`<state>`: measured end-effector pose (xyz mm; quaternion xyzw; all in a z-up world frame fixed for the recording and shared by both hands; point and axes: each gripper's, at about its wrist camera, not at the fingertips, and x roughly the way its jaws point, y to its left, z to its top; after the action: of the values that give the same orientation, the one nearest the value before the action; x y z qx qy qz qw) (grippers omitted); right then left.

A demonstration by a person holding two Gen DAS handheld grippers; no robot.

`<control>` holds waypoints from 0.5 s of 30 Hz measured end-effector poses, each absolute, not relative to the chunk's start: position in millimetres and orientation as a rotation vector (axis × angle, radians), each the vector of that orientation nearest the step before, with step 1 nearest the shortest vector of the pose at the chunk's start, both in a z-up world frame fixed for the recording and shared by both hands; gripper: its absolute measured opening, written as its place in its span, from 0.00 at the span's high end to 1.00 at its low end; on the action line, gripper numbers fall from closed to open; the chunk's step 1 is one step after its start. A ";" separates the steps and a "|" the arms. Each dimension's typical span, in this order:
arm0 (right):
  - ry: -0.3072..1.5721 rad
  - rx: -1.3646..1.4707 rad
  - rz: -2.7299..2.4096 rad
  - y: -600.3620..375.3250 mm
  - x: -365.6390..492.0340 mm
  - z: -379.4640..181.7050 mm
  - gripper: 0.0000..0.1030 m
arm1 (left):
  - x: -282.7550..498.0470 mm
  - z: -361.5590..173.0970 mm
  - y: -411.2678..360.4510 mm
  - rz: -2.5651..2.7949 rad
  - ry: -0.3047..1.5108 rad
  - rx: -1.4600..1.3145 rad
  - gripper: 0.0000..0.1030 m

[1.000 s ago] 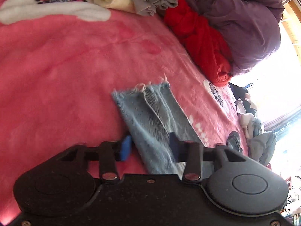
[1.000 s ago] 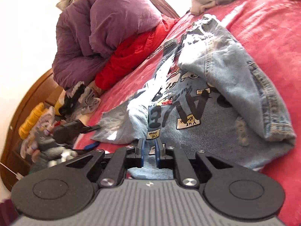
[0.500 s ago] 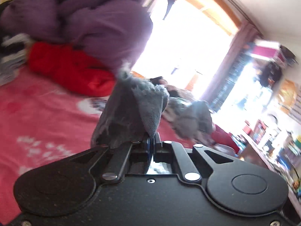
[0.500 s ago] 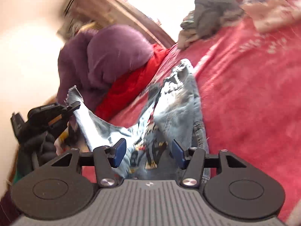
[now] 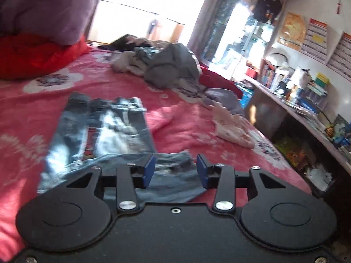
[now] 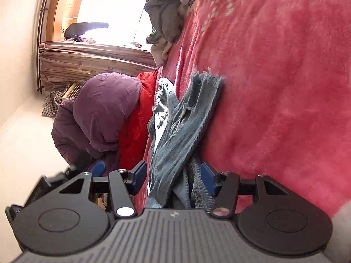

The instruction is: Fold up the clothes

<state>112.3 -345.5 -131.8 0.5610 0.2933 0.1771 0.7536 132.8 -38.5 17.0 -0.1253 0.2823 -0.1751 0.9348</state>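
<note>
the jeans (image 5: 103, 131) lie on the pink bedspread (image 5: 179, 122), folded over themselves, with the frayed leg end (image 6: 207, 81) laid on top in the right wrist view. the left gripper (image 5: 175, 169) hovers over the near edge of the denim and its jaws are opening, cloth under the gap but the blue pads clear of it, so nothing is held there. the right gripper (image 6: 173, 177) has its jaws parted too, a bunch of denim sitting loose between the pads without being pinched. here's the risk: the fold looks lumpy and twisted near the right gripper, so a pad could catch a loose thread or layer on the way out and drag the top leg askew. the grey clothes pile (image 5: 171, 65) sits well apart, no trouble there.
</note>
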 end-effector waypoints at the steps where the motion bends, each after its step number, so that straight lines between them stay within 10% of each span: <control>1: 0.637 1.224 0.378 -345.4 113.4 -132.1 0.46 | 122.3 15.5 -22.2 -0.310 0.577 -0.256 0.61; 15: 0.599 1.326 0.222 -357.0 162.0 -152.5 0.47 | 57.1 -27.3 57.8 -0.185 0.642 -0.085 0.58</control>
<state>162.0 -357.0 -152.5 0.6047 0.2733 0.1012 0.7412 57.1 57.8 -27.3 -0.0415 0.3150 -0.0910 0.9438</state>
